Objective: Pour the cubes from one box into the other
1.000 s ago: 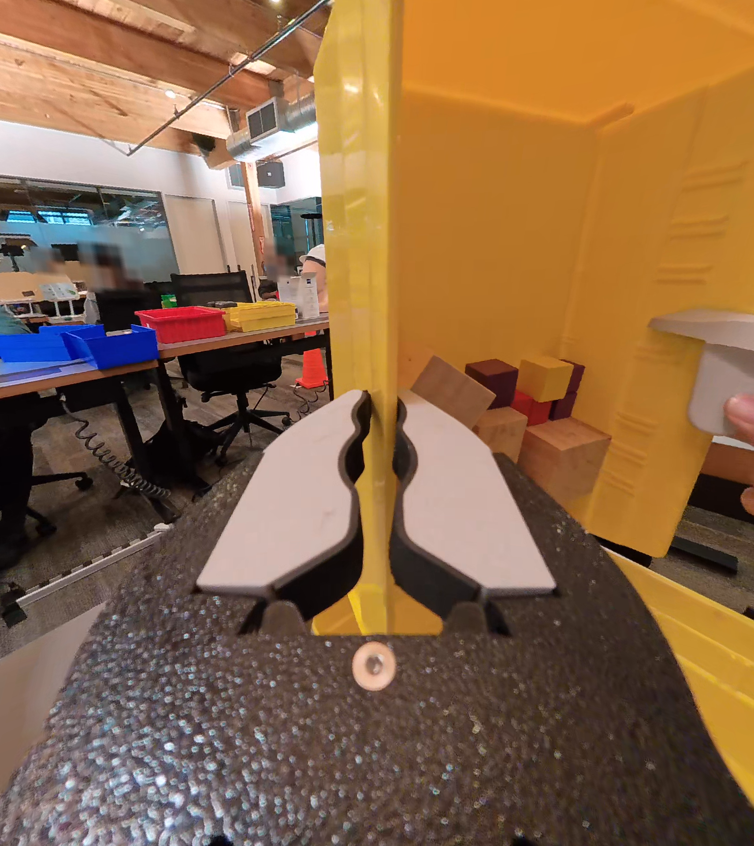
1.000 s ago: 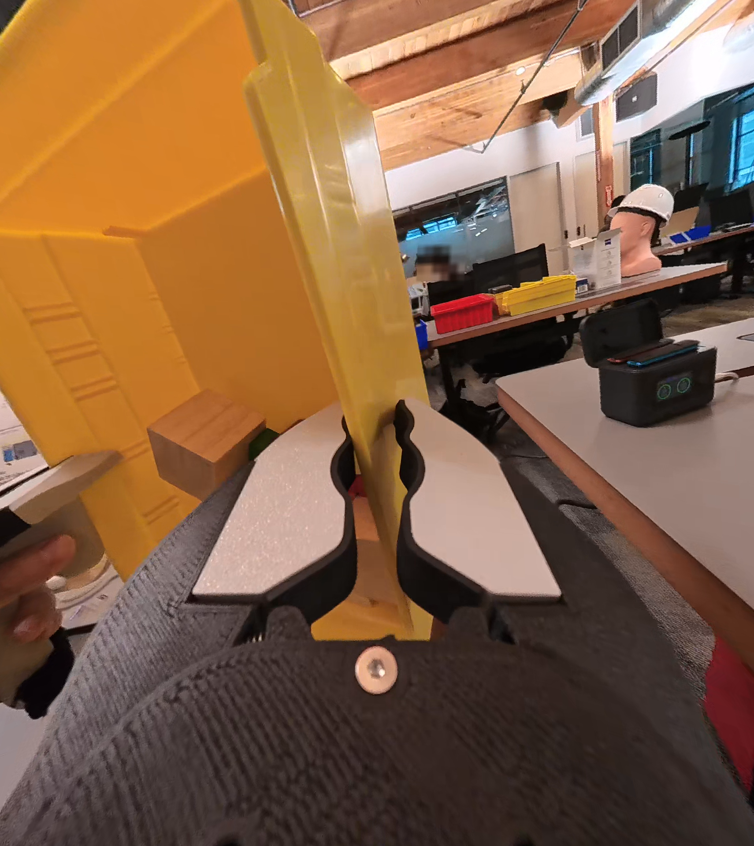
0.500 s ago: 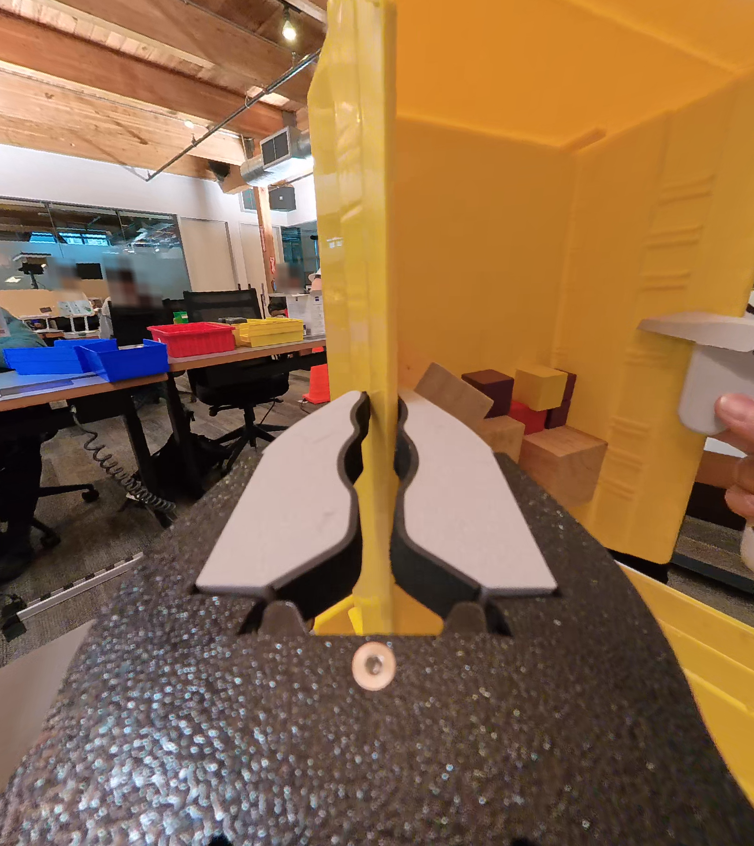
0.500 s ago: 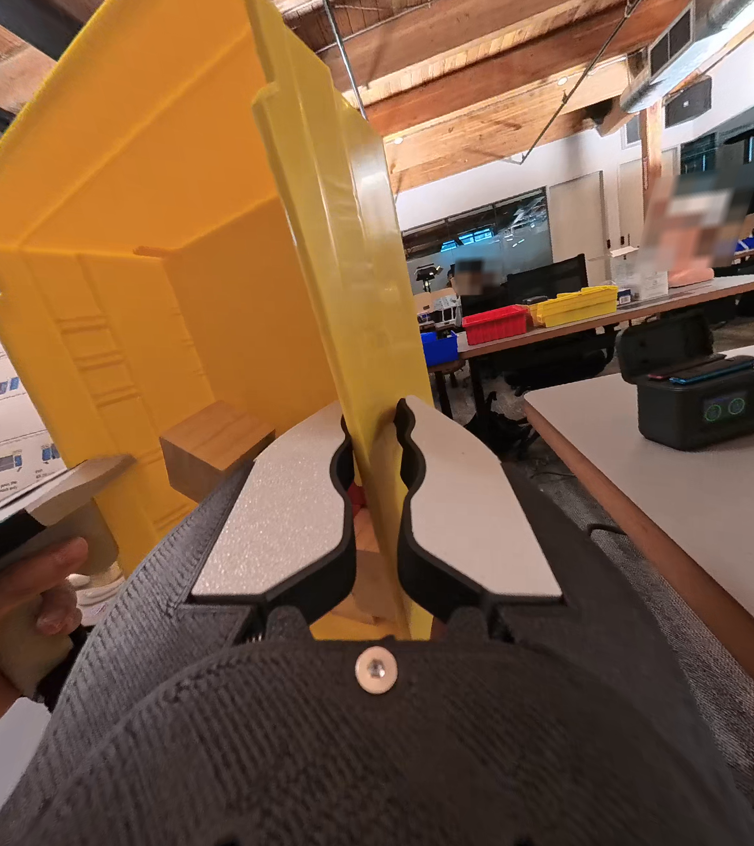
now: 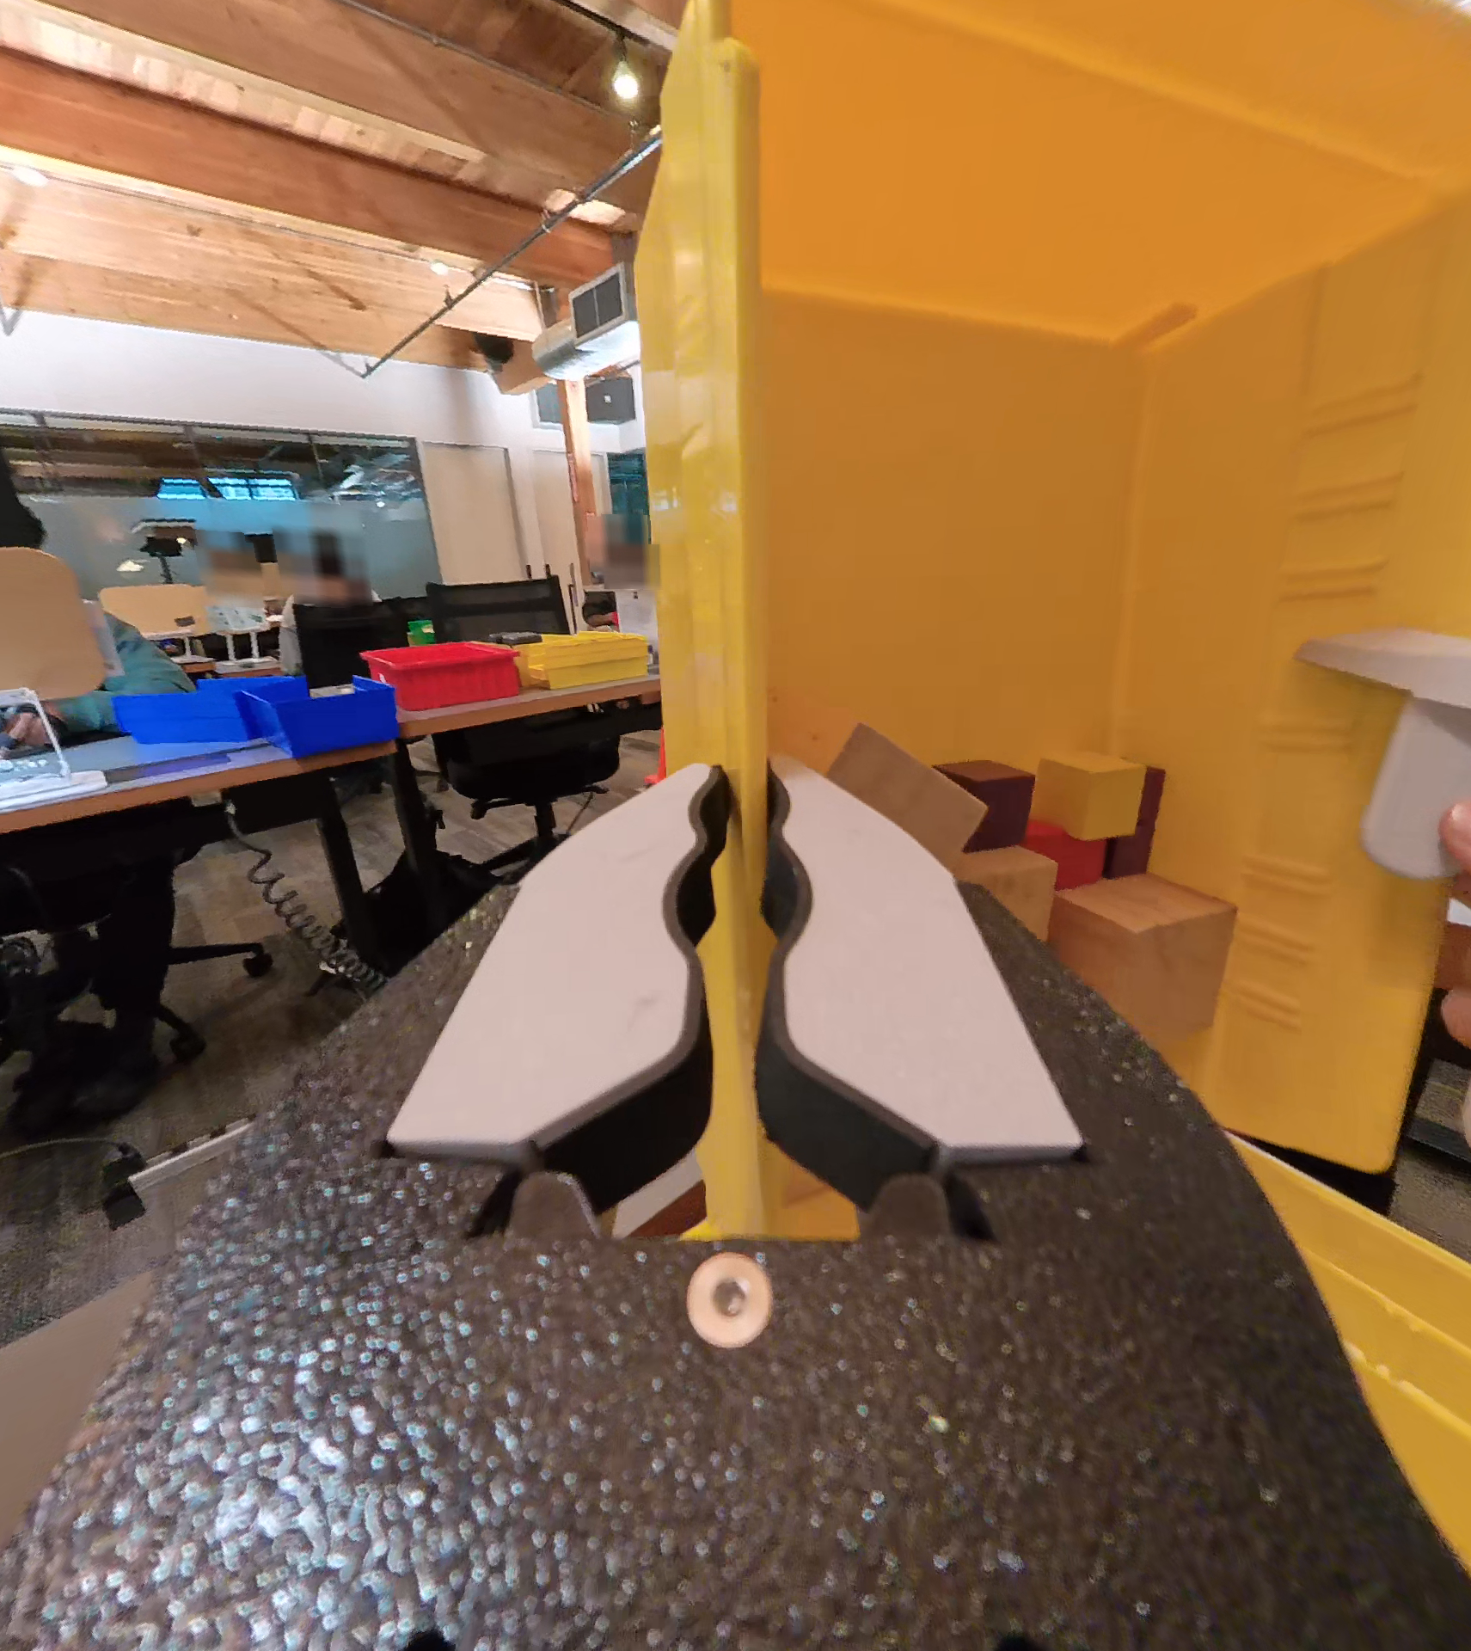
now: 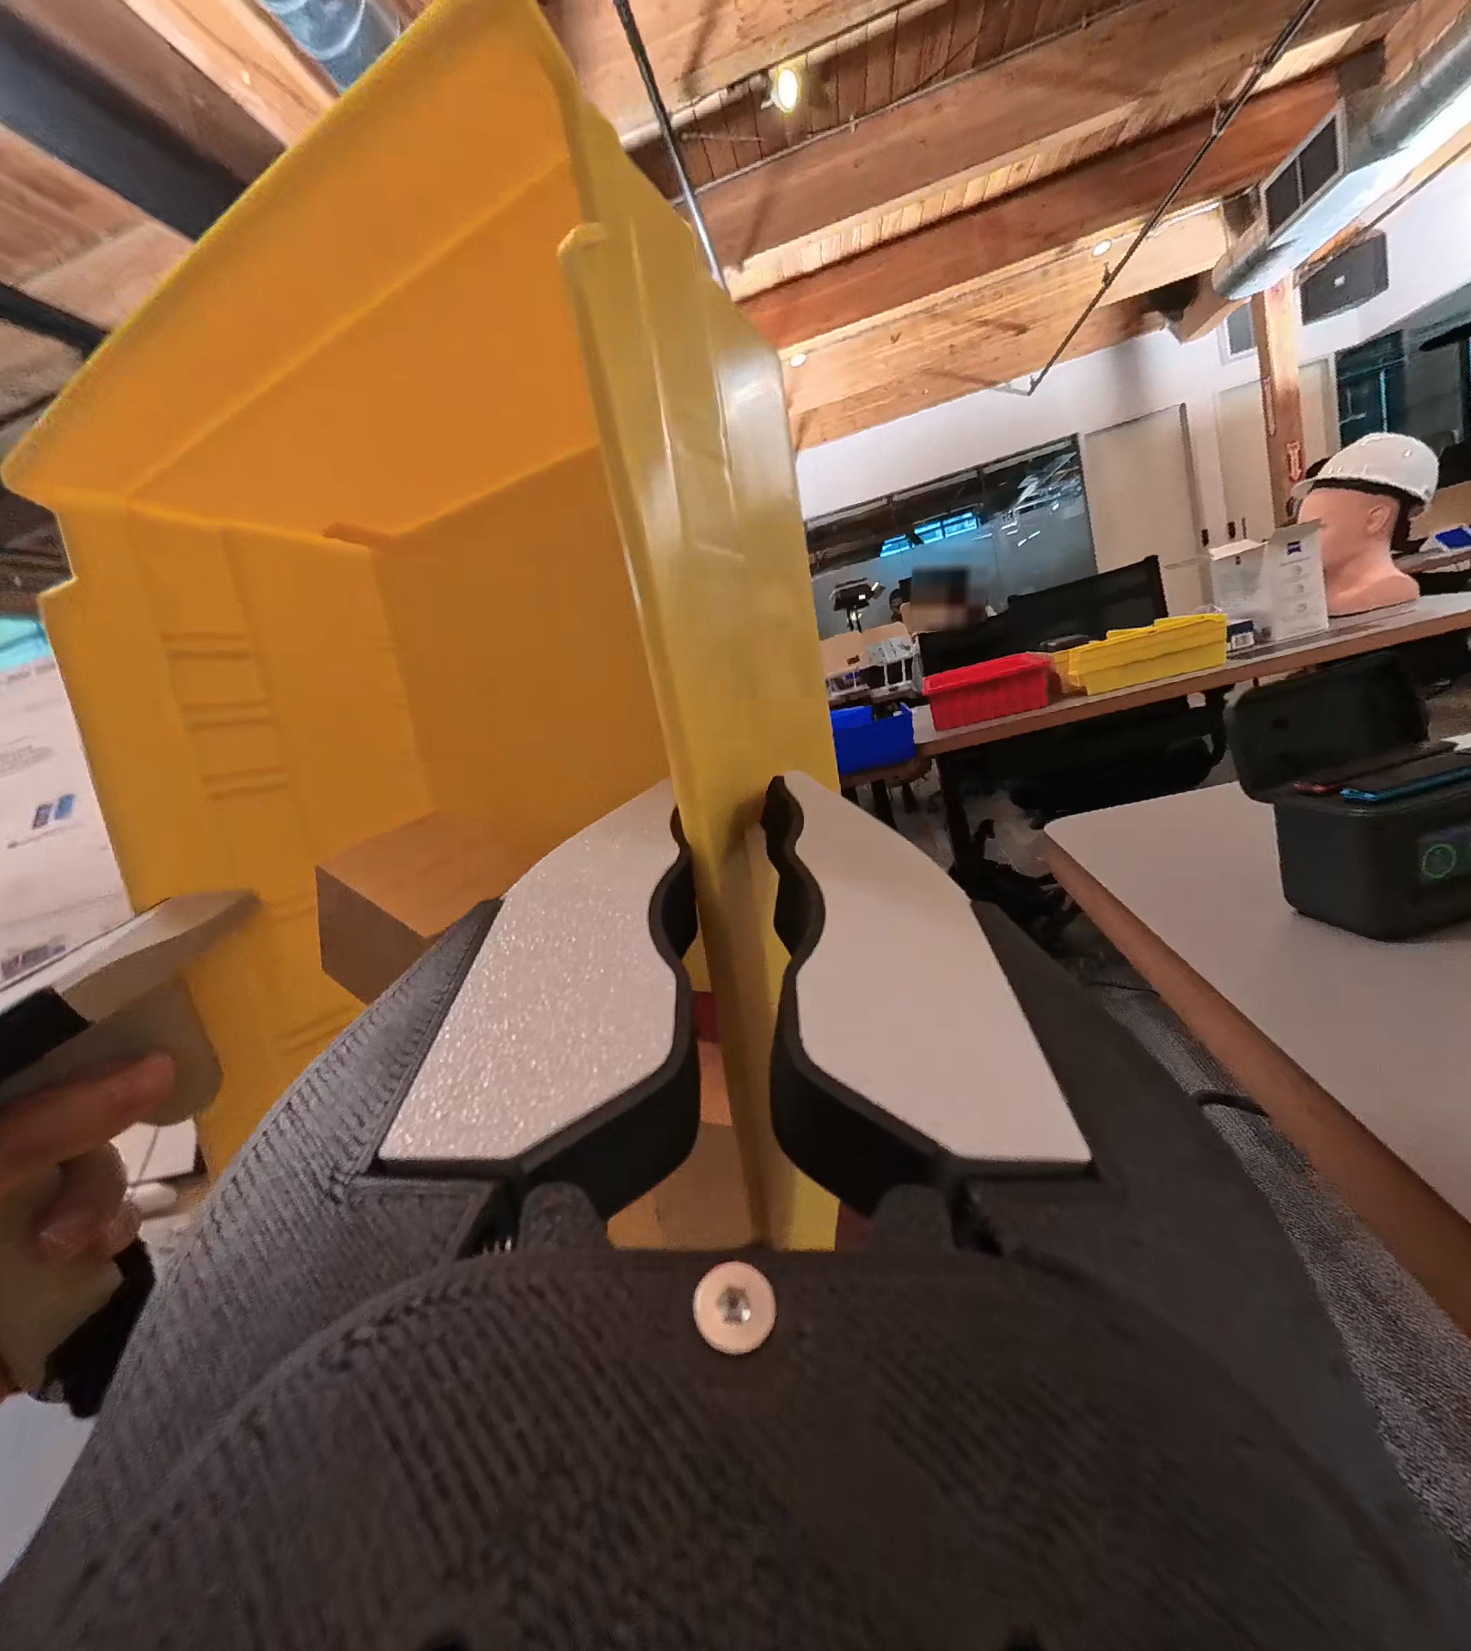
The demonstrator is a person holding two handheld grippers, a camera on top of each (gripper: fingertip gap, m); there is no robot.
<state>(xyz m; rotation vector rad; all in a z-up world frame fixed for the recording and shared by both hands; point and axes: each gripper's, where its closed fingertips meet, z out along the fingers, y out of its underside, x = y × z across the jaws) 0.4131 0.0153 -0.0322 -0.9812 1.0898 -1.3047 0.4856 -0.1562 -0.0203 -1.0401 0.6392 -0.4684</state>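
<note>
A yellow box point(image 5: 937, 554) is held up on end between my two grippers. My left gripper point(image 5: 748, 795) is shut on its left wall. My right gripper point(image 6: 727, 808) is shut on its right wall point(image 6: 696, 572). Several cubes point(image 5: 1071, 849), wooden, dark red, red and yellow, lie piled at the box's low end. A big wooden cube point(image 6: 392, 884) shows in the right wrist view. A second yellow box point(image 5: 1428, 1322) lies below at the lower right of the left wrist view. The other gripper's handle, in a hand, shows in each view.
A white table point(image 6: 1357, 1009) with a black case point(image 6: 1410, 849) stands to my right. Farther desks carry blue point(image 5: 267, 715), red point(image 5: 441, 672) and yellow bins, with chairs and seated people. A mannequin head with a white helmet point(image 6: 1366, 527) stands at the back right.
Both grippers have lifted and tipped the yellow box a little more upright; the room behind has dropped in view. The cubes have stayed piled at the low end.
</note>
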